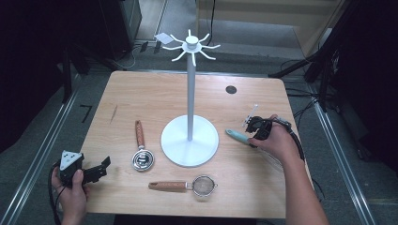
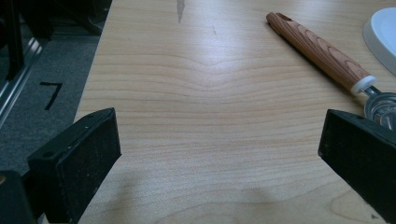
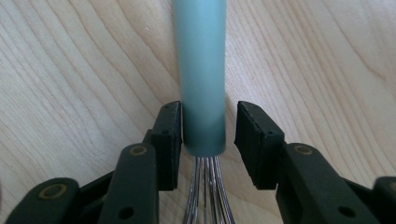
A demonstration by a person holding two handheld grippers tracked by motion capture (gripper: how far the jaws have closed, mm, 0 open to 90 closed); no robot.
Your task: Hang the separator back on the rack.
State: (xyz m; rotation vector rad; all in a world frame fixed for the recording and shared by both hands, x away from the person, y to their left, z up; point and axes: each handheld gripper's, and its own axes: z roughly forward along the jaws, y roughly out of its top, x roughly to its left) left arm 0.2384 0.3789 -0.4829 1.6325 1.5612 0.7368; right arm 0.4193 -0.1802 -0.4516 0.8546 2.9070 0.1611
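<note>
High view: the wooden counter [image 1: 141, 93] carries everything, and the largest thing on it is a white stand [image 1: 190, 136], a round base with a tall post topped by a ring of curved hooks, set near the counter's middle; just left of the base lies a wood-handled utensil [image 1: 141, 145] with a round metal head toward the person, and in front of the base a small mesh strainer [image 1: 202, 185] with a wooden handle pointing left; right of the base lies the whisk [image 1: 240, 137], its teal handle angled toward the stand and its wires hidden under the person's right hand; the right tongs [image 1: 253, 127] sit over that handle, while the left tongs [image 1: 104, 168] rest at the counter's near left corner, well apart from all the utensils; in the right gripper view the teal handle [image 3: 201, 70] runs straight up between the two pads where it meets the steel wires, the left pad touching it and the right pad a sliver clear, so the tongs are not yet clamped; in the left gripper view the left tongs stand wide apart over bare wood with nothing between them.
</note>
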